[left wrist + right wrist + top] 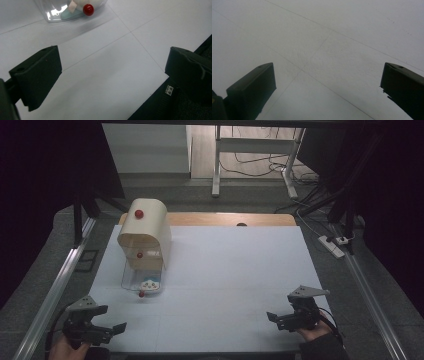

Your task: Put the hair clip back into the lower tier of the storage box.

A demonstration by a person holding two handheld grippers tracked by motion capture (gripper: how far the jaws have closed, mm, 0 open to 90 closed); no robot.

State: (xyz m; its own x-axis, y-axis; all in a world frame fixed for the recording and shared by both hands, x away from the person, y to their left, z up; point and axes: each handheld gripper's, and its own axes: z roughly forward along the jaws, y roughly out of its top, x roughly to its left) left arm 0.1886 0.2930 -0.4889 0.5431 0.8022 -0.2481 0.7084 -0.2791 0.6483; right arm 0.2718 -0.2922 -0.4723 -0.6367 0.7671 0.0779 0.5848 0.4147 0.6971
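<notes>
A cream, round-topped box (145,230) with red knobs stands at the table's back left. Its clear bottom drawer (141,281) is pulled out toward me, with a red knob (142,294) at the front and a small white and pale blue toy (150,284) inside. My left gripper (111,331) rests open at the near left corner with nothing between its jaws. In the left gripper view the left gripper (112,65) points toward the drawer (53,15) and its knob (88,9). My right gripper (276,321) is open at the near right, and the right gripper (328,77) hovers over bare white table.
The white table top (225,280) stretches wide between box and grippers. A metal rail (55,290) runs along the left side, and a power strip (332,245) lies on the floor to the right. The table's dark front edge (175,100) is beside the left gripper.
</notes>
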